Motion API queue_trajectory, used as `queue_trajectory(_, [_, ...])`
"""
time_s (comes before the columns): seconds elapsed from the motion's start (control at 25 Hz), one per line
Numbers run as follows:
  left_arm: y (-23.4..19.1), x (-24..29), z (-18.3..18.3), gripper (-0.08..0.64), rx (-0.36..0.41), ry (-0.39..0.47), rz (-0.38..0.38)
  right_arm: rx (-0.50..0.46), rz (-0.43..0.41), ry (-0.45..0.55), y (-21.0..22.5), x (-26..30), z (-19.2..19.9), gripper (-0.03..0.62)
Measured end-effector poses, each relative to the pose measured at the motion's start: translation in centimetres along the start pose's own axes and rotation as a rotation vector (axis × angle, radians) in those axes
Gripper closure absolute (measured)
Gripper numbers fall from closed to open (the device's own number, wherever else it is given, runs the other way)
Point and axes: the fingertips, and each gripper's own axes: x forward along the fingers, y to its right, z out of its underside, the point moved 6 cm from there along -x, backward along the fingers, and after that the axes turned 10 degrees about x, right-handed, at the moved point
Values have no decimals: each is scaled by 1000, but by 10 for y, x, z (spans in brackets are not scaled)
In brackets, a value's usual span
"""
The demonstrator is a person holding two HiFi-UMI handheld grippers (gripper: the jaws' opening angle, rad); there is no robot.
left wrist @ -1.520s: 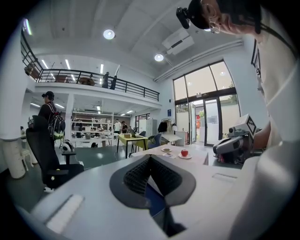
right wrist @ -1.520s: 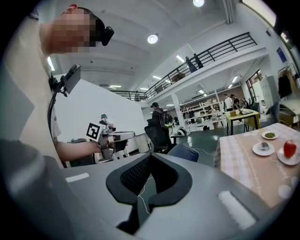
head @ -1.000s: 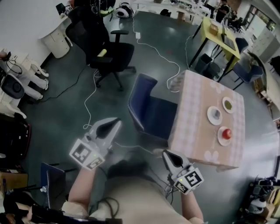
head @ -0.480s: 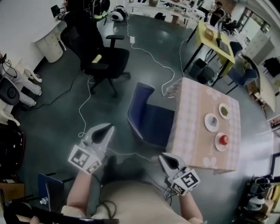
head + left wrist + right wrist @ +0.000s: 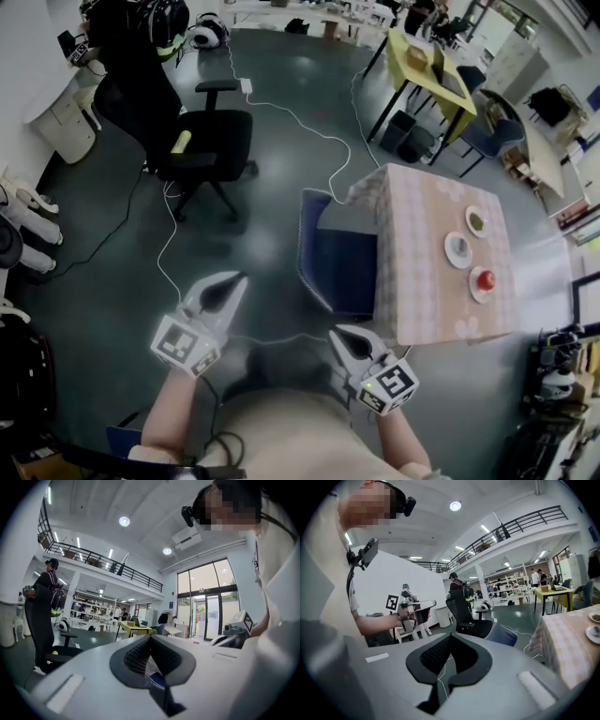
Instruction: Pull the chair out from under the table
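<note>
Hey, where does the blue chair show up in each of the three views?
Head view: blue chair at centre, its seat partly under the table.
Left gripper view: only a blue sliver low at centre, likely the chair.
Right gripper view: right of centre, slightly low.
Shared landmark: black office chair.

The chair (image 5: 339, 258) stands pushed in at the left side of the desk (image 5: 417, 234). Three plates (image 5: 458, 249) lie in a row on the desk's right half. An office chair (image 5: 202, 136) stands well apart, further back and left. The left tool (image 5: 225, 292) and the right tool (image 5: 349, 342) are side by side in front of the chair, not touching it.
</note>
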Motion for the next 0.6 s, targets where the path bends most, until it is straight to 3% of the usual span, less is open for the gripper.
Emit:
queue_trajectory(0.28, [-34, 13, 12, 563, -22, 17, 50, -7, 114, -37, -20, 13, 7, 578])
queue_trajectory(0.44, [-31, 33, 9, 563, -33, 33, 59, 35, 142, 0, -3, 6, 4, 578])
queue_trajectory(0.6, [-21, 64, 10, 563, -24, -9, 84, 68, 132, 21, 22, 3, 7, 578])
